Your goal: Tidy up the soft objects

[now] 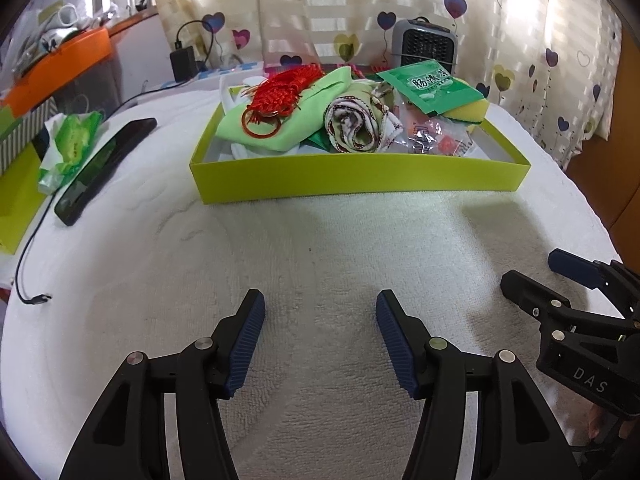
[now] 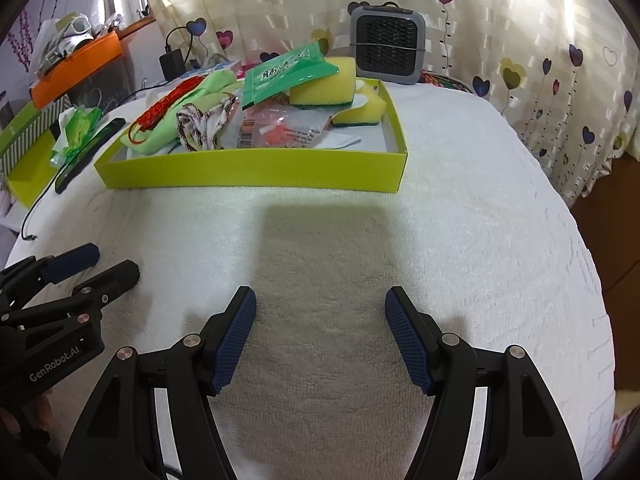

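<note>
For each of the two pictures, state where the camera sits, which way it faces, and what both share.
Left wrist: rides the left gripper, facing down over the white towel toward the green tray; right gripper at right edge.
Right wrist: rides the right gripper, same heading; left gripper at left edge.
Shared: tray, towel, grey fan.

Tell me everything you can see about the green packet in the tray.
The green packet is flat, shiny, probably plastic film, with dark characters on a pale printed panel. It lies tilted at the top of the pile, its far edge resting on a yellow sponge, inside the lime-green tray. No gripper touches it.
</note>
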`<state>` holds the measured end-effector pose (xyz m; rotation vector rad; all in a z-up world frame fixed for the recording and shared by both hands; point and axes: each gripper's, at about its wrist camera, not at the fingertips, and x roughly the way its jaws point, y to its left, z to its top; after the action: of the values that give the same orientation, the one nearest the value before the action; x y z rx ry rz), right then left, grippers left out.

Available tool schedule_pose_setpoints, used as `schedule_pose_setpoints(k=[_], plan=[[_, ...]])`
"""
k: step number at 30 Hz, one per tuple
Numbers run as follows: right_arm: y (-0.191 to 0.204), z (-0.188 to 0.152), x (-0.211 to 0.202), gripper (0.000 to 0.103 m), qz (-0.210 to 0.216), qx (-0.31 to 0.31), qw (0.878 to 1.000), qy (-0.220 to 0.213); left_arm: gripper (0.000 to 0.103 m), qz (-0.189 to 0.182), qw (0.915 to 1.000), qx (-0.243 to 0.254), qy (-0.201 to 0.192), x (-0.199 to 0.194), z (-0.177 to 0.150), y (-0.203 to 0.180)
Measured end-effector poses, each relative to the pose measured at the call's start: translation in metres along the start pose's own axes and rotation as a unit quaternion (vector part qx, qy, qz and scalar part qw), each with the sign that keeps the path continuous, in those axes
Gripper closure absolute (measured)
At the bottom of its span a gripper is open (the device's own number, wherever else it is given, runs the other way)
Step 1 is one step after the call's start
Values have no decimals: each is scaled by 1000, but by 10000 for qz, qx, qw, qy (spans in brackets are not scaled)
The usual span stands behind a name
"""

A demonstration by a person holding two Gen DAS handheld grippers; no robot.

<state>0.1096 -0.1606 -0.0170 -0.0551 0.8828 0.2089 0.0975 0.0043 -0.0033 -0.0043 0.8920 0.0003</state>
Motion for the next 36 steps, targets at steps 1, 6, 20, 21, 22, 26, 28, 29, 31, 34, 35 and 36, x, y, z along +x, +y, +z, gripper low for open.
schedule_pose_setpoints(k=[1,6,20,21,22,26,28,29,31,34,35,36], plan=[[1,-1,0,35,-12,-5,10000,1,45,2,10000,-2,-2,0,0,0],[0,-1,1,34,-29,-7,10000,20,44,10,10000,-7,-15,0,0,-1],[-1,-1,1,32,-22,13,10000,27,43,-11,10000,-23,-16,1,0,0],[-1,-1,1,32,-21,14,10000,26,43,-12,10000,-25,-17,1,1,0],[-1,-1,1,32,-20,14,10000,27,43,-19,10000,-30,-17,1,1,0],[-1,-1,1,32,-19,14,10000,26,43,-18,10000,-29,-17,1,0,0],[-1,-1,1,32,-20,14,10000,26,43,-14,10000,-26,-17,1,1,-1],[-1,-1,1,32,-20,14,10000,26,43,-11,10000,-24,-17,1,1,-1],[-1,-1,1,32,-20,14,10000,26,43,-17,10000,-28,-17,1,0,0],[-1,-1,1,32,-21,13,10000,27,43,-15,10000,-27,-18,1,0,0],[-1,-1,1,32,-21,13,10000,26,43,-16,10000,-28,-18,1,0,0],[-1,-1,1,32,-20,14,10000,26,43,-16,10000,-27,-18,1,0,0]])
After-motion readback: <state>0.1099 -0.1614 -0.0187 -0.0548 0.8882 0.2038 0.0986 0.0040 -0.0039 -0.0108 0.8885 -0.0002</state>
